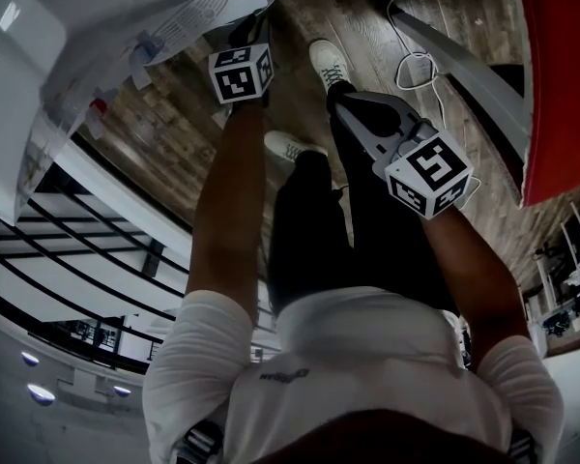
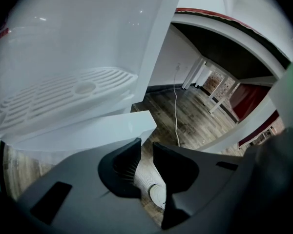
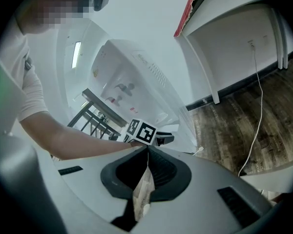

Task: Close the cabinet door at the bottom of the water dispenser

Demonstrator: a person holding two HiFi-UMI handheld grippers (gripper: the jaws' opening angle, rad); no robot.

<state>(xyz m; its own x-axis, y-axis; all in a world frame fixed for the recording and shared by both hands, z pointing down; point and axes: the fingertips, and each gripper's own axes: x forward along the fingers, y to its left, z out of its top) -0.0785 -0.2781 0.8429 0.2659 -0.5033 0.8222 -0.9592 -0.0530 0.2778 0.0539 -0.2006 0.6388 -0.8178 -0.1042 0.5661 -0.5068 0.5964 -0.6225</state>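
The left gripper (image 2: 146, 146) is being held spread, empty, beside the cabinet door (image 2: 88, 133), seemingly ajar under the drip tray (image 2: 63, 94), the right gripper (image 3: 146, 149) pressed together; the door's edge is being risked slipping between the spread jaws.

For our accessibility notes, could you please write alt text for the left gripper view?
The left gripper, its dark fingers apart with nothing between them, points at a white panel edge below the ribbed drip tray of the water dispenser. Beyond lie wood floor and a white cable.
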